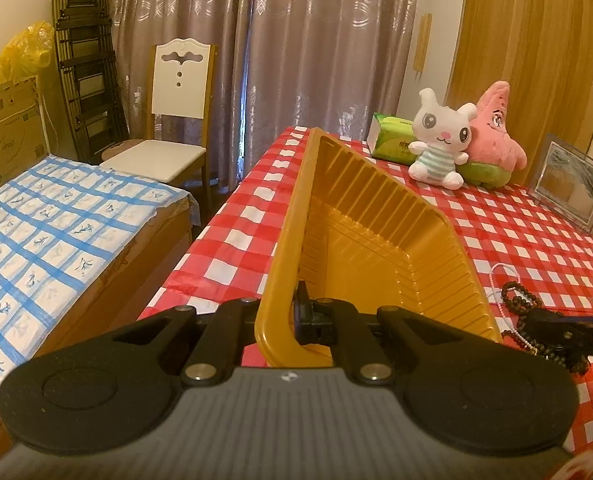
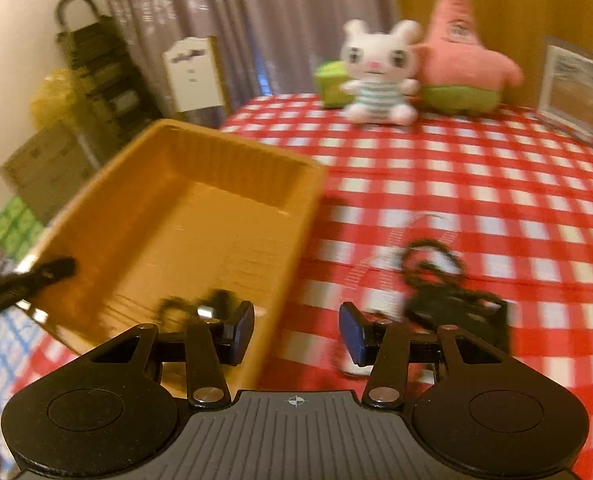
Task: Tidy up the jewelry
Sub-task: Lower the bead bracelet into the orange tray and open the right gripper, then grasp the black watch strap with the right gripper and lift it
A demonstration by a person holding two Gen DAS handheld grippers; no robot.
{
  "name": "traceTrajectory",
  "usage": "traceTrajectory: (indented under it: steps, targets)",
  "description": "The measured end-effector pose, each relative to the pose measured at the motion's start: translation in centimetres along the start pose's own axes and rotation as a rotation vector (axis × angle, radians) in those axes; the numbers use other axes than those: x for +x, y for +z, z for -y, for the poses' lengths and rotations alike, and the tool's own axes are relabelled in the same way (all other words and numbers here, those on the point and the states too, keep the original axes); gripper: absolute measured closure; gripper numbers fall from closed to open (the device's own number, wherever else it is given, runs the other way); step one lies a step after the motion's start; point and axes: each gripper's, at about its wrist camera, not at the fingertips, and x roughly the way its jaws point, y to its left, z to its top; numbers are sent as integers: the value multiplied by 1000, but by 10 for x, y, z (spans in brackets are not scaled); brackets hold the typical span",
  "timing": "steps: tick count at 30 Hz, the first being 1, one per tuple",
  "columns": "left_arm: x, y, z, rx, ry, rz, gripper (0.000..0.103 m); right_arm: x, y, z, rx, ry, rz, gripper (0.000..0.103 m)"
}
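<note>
My left gripper is shut on the near left rim of a gold plastic tray and holds it tilted over the red checked table. The right wrist view is blurred; there the tray holds a small dark piece of jewelry near its front. My right gripper is open and empty, straddling the tray's right wall. Dark bead strands lie on the cloth to the right of the tray; they also show in the left wrist view beside a thin white bead strand.
A white bunny plush, a pink star plush, a green tissue pack and a picture frame stand at the table's back. A blue checked surface and a white chair are to the left.
</note>
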Motion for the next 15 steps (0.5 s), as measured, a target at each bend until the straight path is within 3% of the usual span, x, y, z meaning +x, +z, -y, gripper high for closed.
traceTrajectory:
  steps: [8,15]
  targets:
    - [0,0,0,2,6,-4,98,-18,-21,50,-69,-146,-11,55]
    - [0,0,2,9,11,-4,98,-2,-23,59,-213,-189,-2,55]
